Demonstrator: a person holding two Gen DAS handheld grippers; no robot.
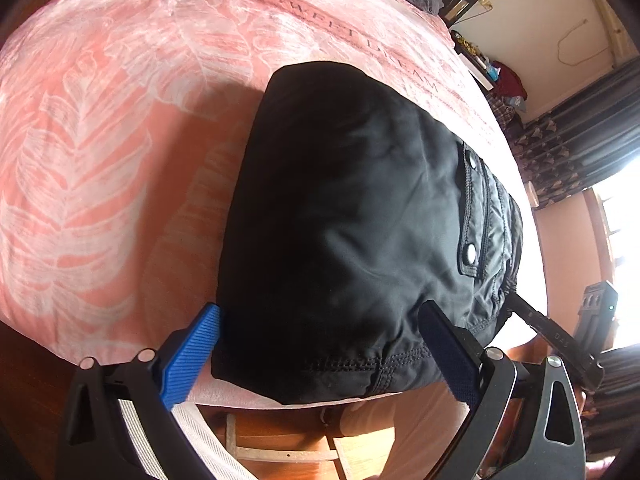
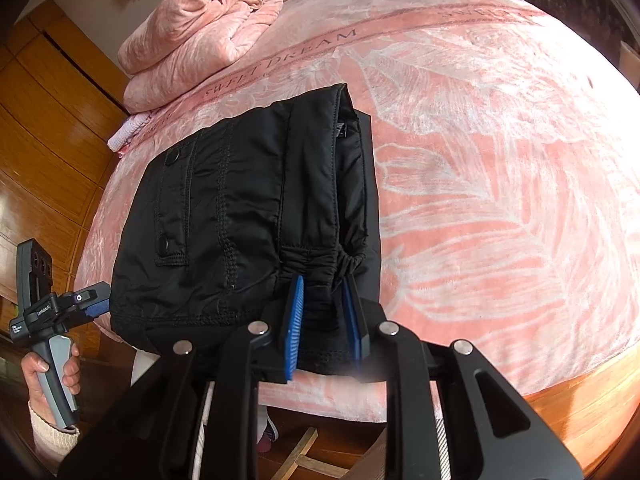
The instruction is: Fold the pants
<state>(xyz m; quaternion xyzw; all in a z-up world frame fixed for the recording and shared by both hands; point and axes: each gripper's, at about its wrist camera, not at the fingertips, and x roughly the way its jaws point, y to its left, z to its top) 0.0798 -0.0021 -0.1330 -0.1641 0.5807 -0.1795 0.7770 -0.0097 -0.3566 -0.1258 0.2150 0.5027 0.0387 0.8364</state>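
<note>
The black pants lie folded in a compact stack near the bed's front edge, with a snap pocket flap on top. My left gripper is open, its blue pads wide apart on either side of the stack's near hem. My right gripper has its blue pads closed on the gathered elastic waistband at the stack's near right corner. The left gripper also shows in the right wrist view, at the stack's left corner.
A pink leaf-print blanket covers the bed. A folded pink quilt lies at the far left. A wooden wardrobe stands left of the bed. Wooden floor and bed frame are below the edge.
</note>
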